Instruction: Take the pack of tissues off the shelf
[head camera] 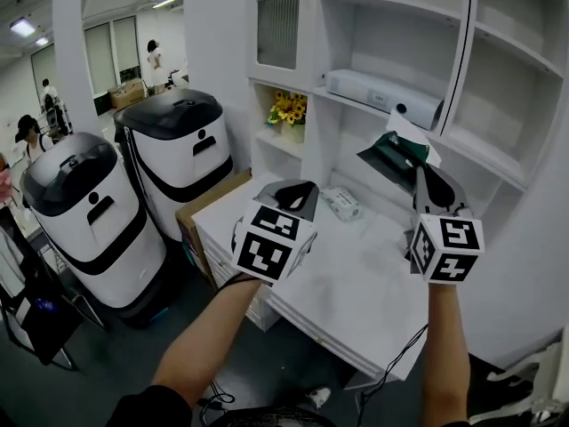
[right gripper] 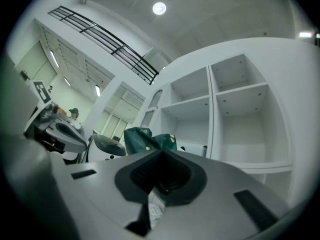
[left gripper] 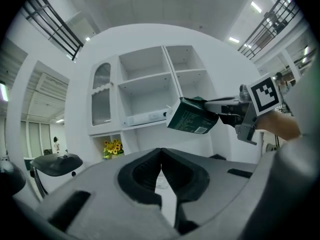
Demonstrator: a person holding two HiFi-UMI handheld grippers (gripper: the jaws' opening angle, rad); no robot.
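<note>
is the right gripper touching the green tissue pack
Touching. The left gripper view shows the right gripper with its jaws closed on one end of the green tissue pack, which hangs in the air.

Tissue pack [head camera: 392, 153] above table [head camera: 356, 283], before shelves [head camera: 348, 101]

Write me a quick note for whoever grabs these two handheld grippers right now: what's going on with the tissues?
Left gripper: fingers together, nothing in them, held over the white table.
Right gripper: fingers clamped on the green pack of tissues.
Pack: in the air in front of the shelf unit, clear of its boards, above the table.
Done: the pack is off the shelf.
Left: probably just setting it down; the bare table looks the likely spot, beside the white wrapped packet lying there.
</note>
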